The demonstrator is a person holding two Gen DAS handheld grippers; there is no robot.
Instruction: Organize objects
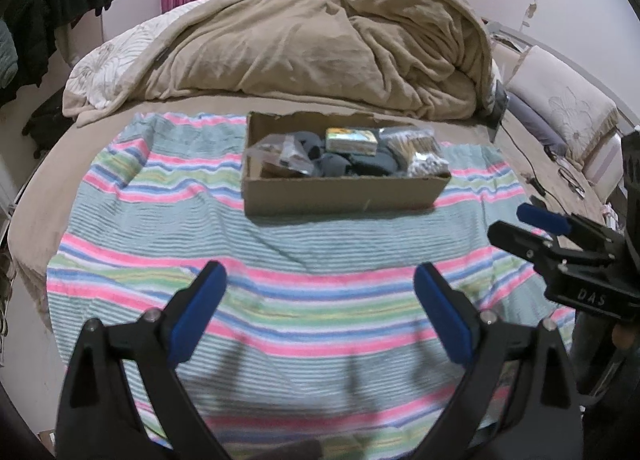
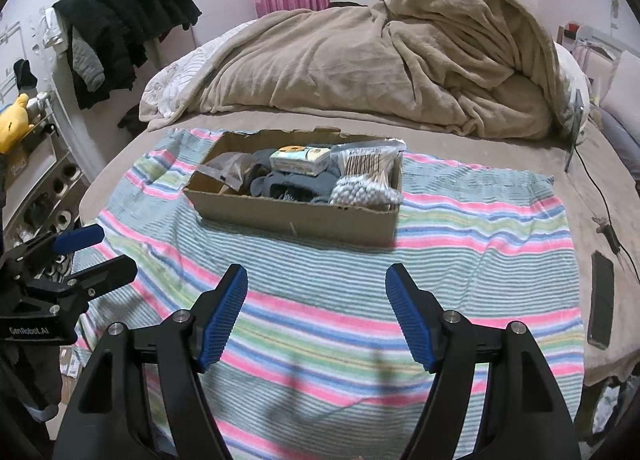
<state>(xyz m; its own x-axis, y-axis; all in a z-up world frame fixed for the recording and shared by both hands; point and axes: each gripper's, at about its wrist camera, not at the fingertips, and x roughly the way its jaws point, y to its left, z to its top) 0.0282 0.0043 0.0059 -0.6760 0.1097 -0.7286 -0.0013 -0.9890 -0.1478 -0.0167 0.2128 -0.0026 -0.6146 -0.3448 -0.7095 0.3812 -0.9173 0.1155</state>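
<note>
Lying crosswise mid-bed on the striped towel [image 1: 280, 260], long axis left-right, cardboard box [image 2: 296, 215] ahead of both released, empty grippers, left gripper [image 1: 320, 280] and right gripper [image 2: 316, 280] about equally near.
</note>
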